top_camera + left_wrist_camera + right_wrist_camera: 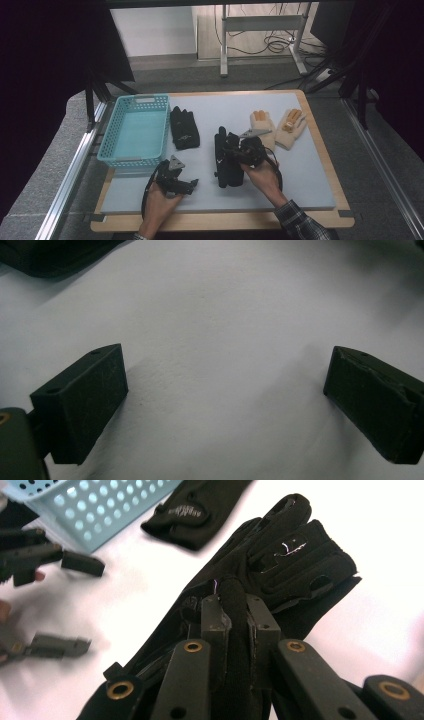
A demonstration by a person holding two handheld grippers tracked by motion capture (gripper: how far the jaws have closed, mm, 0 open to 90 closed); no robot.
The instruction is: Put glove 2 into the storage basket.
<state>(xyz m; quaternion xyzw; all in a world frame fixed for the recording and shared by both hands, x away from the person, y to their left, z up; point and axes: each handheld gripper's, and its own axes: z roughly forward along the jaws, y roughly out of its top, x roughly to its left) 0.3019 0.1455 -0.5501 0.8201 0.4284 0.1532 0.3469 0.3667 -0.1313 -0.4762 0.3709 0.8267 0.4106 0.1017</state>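
Left tongs (191,183) rest released on the grey surface (310,175), below the blue basket (136,130) (beside it lies a black glove (184,129)). Right tongs (234,611) are clenched on a second black glove's (295,555) edge at mid-surface; two cream gloves (278,127) lie farther right.

Two black gloves (184,128) (227,159), two cream gloves (263,128) (291,128), one blue basket (116,131)

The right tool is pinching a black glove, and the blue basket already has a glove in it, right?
Not quite. The right tool is pinching a black glove, but the blue basket holds nothing yet, as the high view shows.
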